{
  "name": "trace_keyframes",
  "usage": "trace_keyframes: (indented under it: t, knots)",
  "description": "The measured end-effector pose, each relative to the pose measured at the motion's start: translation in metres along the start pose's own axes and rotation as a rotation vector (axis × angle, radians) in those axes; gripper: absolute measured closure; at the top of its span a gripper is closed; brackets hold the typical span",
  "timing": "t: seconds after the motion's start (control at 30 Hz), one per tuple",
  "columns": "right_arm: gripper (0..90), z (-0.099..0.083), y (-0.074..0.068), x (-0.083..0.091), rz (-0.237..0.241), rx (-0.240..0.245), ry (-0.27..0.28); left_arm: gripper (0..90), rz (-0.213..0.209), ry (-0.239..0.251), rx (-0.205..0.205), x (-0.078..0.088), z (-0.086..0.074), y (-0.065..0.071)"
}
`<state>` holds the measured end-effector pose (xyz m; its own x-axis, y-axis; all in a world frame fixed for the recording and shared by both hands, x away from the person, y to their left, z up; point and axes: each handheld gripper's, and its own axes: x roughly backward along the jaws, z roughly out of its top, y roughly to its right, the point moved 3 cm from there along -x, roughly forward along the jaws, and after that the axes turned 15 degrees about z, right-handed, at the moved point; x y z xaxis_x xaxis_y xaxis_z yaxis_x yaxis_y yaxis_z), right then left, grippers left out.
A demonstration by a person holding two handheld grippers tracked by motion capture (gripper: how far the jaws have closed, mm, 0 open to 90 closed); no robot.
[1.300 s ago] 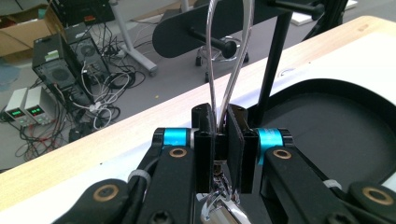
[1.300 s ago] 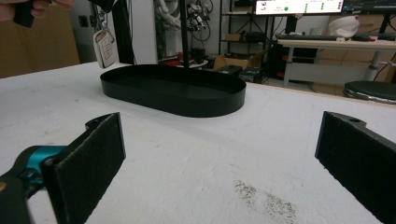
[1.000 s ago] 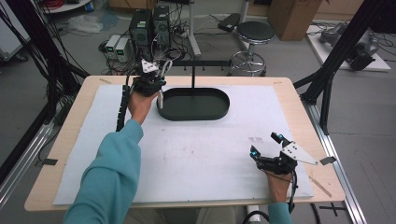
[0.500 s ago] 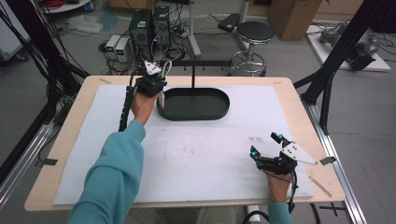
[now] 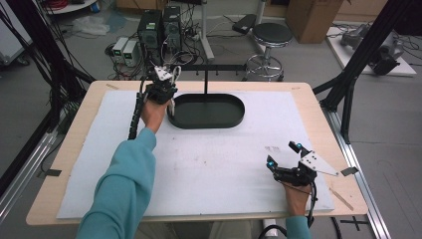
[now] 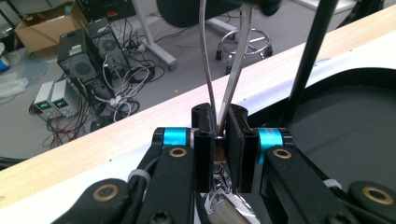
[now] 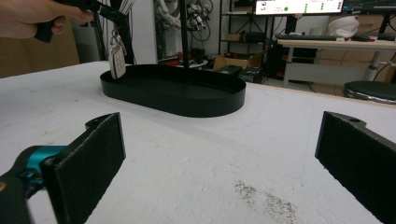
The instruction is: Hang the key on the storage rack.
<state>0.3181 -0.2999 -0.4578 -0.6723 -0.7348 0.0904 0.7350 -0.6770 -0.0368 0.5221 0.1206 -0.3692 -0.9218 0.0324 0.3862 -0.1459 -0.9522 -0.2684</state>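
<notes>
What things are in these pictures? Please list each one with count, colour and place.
Tray with upright stand: one, black, far middle of the table.
Key ring with tag: one, silver ring, pale tag, hanging from the left gripper over the tray's left end.
Mat: one, white, covering the table.
Table: one, light wood.
Stool: one, black seat, on the floor beyond.
Left gripper: one, black, shut on the ring.
Right gripper: one, black, open, near right.
</notes>
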Motion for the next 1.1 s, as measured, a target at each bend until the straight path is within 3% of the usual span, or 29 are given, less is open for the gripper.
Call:
trace_keyframes:
  t: [0.2, 0.53, 0.67, 0.77, 0.83, 0.87, 0.9, 0.93, 0.97, 1.03, 1.07, 1.1]
  knots:
    - [0.8, 0.0, 0.0, 0.0, 0.001, -0.001, 0.0, 81.6, -0.007, -0.019, 0.006, -0.006, -0.005, -0.002]
    - [0.9, 0.0, -0.001, 0.0, 0.001, -0.006, 0.0, 81.4, -0.038, -0.007, 0.035, -0.013, -0.009, -0.002]
    - [0.9, 0.0, -0.001, 0.001, -0.001, -0.005, 0.001, 80.2, -0.036, 0.007, 0.004, -0.013, -0.009, -0.001]
    - [0.8, 0.0, 0.0, 0.001, 0.0, 0.002, 0.003, 78.3, -0.072, 0.009, 0.011, -0.013, -0.011, -0.003]
    - [0.9, 0.0, -0.001, 0.001, -0.001, 0.001, 0.002, 62.2, -0.098, 0.008, 0.009, -0.014, -0.012, -0.006]
    - [0.9, 0.0, -0.001, 0.001, -0.001, 0.001, 0.002, 62.2, -0.11, -0.002, 0.018, -0.015, -0.013, -0.008]
    - [0.8, 0.0, -0.001, 0.001, -0.002, 0.002, 0.003, 57.0, -0.11, -0.022, 0.031, -0.014, -0.014, -0.01]
    - [0.8, 0.0, -0.001, 0.001, 0.001, -0.003, 0.005, 44.6, -0.09, -0.048, 0.063, -0.012, -0.015, -0.015]
    - [0.8, 0.0, -0.001, 0.001, 0.002, -0.008, 0.005, 36.9, -0.09, -0.048, 0.063, -0.012, -0.015, -0.015]
    - [0.8, 0.0, -0.001, 0.001, 0.006, -0.006, 0.008, 26.1, -0.125, -0.063, 0.101, -0.009, -0.017, -0.021]
    - [0.9, 0.0, -0.001, 0.001, 0.005, -0.007, 0.01, 13.0, -0.12, -0.057, 0.115, -0.007, -0.017, -0.024]
    - [0.9, 0.0, -0.001, 0.001, 0.005, -0.007, 0.01, 13.0, -0.104, -0.033, 0.121, -0.003, -0.017, -0.027]
